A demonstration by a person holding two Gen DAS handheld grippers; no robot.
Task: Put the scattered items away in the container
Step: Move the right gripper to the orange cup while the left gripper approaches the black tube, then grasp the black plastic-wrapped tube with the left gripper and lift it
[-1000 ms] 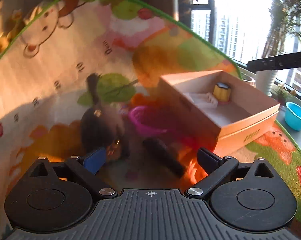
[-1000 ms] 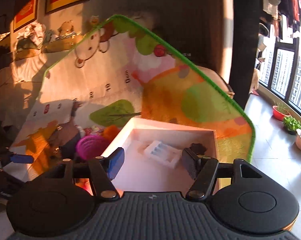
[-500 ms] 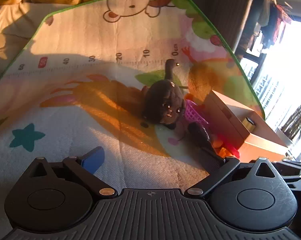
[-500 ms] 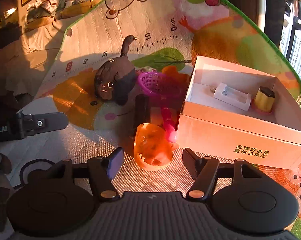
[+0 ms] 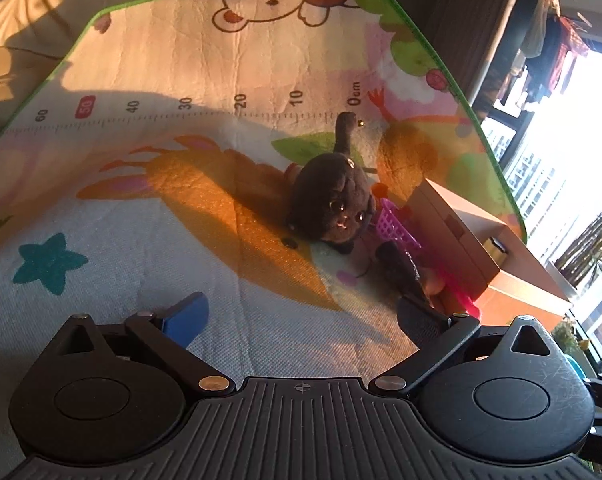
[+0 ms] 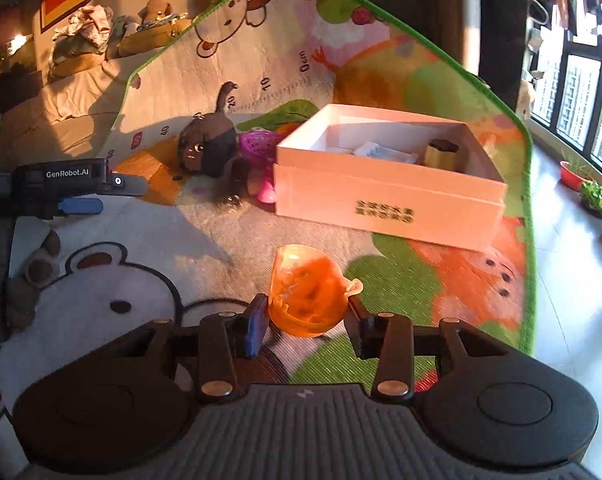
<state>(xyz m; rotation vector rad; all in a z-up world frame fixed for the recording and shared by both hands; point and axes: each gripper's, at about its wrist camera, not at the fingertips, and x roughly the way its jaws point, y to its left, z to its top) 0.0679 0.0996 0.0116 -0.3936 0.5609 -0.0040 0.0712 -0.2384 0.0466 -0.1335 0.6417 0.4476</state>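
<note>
An orange translucent toy cup (image 6: 309,288) lies on its side on the play mat (image 6: 121,280), between the fingers of my right gripper (image 6: 305,316). The jaws are closing and both pads touch the cup's sides. Behind it stands the open pink-white box (image 6: 381,200), holding a white tray and a small yellow item (image 6: 441,154). A dark plush cat (image 5: 337,208), a purple basket (image 5: 393,224), a dark cylinder (image 5: 401,268) and a pink toy (image 6: 267,194) lie left of the box. My left gripper (image 5: 301,306) hovers open over the mat, short of the cat, with nothing between its fingers.
The mat's green edge (image 6: 529,240) runs close along the right, with bare floor and potted plants (image 6: 597,196) beyond. Bedding and soft toys (image 6: 93,32) pile up at the far left. The left gripper's body (image 6: 69,178) juts in from the left in the right wrist view.
My right gripper has come down and forward onto the orange cup, and its jaws have narrowed around it. The left gripper rolled and swung toward the cat earlier, then stayed still.
</note>
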